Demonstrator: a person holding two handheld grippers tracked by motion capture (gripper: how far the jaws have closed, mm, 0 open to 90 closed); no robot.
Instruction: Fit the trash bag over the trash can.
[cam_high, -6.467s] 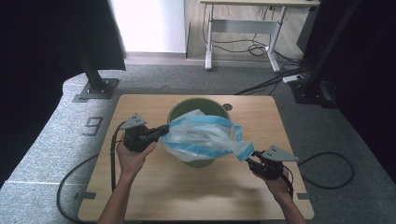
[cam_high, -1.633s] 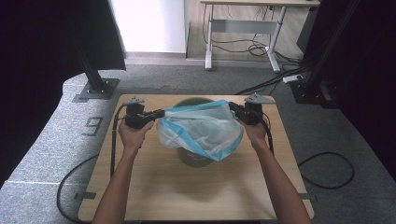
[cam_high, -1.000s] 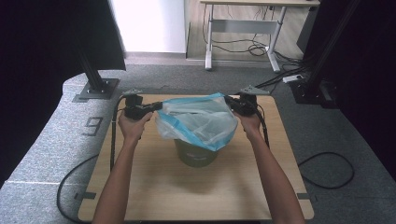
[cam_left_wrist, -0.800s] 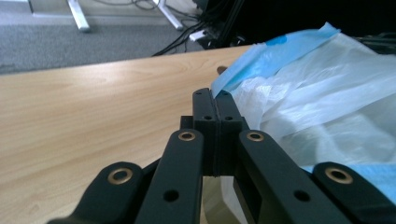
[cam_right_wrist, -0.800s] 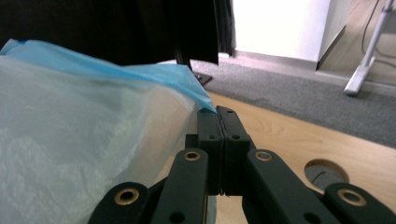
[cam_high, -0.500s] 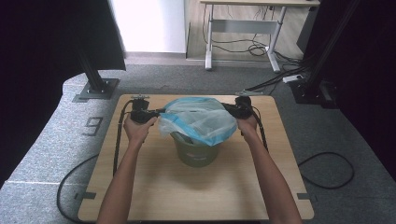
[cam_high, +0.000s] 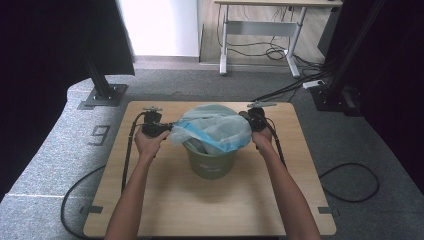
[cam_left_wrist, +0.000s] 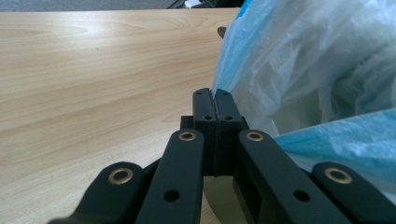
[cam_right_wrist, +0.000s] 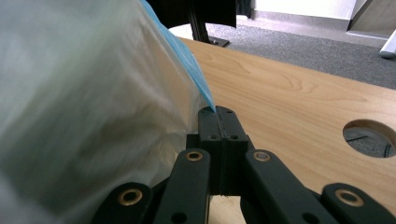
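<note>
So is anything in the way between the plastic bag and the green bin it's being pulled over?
Nothing visible. The plastic bag is stretched between the left gripper and the right gripper, both shut on its edges, and already drapes over the green bin. The wooden table around the bin looks bare.

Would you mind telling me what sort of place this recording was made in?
Probably a lab or workshop set up for recording: a wooden table on grey carpet, black curtains at both sides, and an adjustable desk with loose cables behind.
</note>
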